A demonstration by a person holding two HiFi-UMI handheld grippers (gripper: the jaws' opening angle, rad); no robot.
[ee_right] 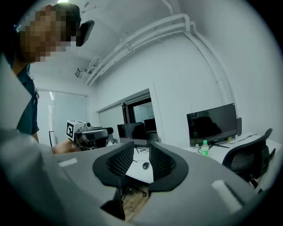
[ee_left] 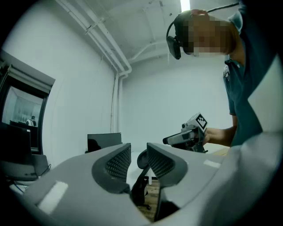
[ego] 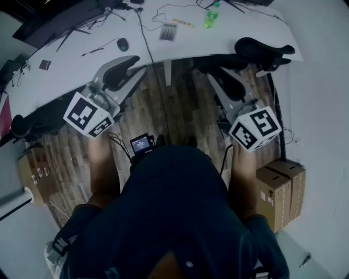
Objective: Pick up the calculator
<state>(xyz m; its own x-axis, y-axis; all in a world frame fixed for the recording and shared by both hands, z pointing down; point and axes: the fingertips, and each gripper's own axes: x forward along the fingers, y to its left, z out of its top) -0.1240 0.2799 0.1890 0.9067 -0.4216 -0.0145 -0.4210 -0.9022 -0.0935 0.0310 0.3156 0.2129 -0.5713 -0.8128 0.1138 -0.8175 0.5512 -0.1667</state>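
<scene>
The calculator, small and grey with rows of keys, lies flat on the white desk near its far middle. Both grippers hang over the wooden floor in front of the desk, well short of the calculator. My left gripper points toward the desk's near edge; its jaws stand nearly together with nothing between them. My right gripper is held likewise, its jaws close together and empty. Each gripper view shows the other gripper off to the side: the right gripper and the left gripper.
A green bottle, a mouse, pens and cables lie on the desk, with monitors along its back. A black office chair stands at the right, another at the left. Cardboard boxes sit on the floor.
</scene>
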